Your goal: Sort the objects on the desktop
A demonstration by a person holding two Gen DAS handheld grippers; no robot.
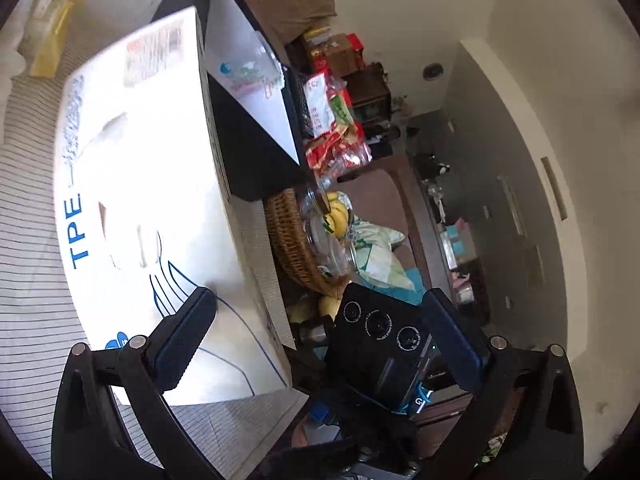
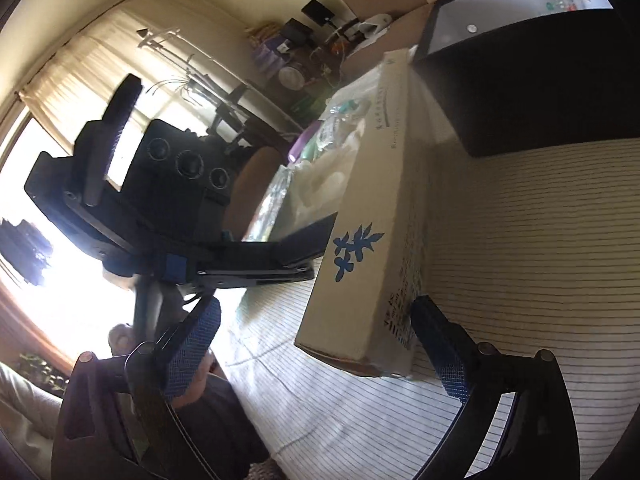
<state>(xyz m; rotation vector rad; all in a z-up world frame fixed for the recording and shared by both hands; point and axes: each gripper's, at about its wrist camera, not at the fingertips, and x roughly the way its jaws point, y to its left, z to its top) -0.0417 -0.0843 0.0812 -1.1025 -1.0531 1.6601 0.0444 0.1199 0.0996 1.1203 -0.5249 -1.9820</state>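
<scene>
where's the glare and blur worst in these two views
Left wrist view: the white TPE box is overexposed, its top face washed out and its far print smeared by blur; fisheye bends the striped cloth lines. Right wrist view: the window blows out to white at left, silhouetting the other gripper; the black box loses detail in shadow.

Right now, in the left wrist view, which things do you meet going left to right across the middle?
Striped tablecloth → white TPE box → wicker basket → bananas → brown sofa.
</scene>
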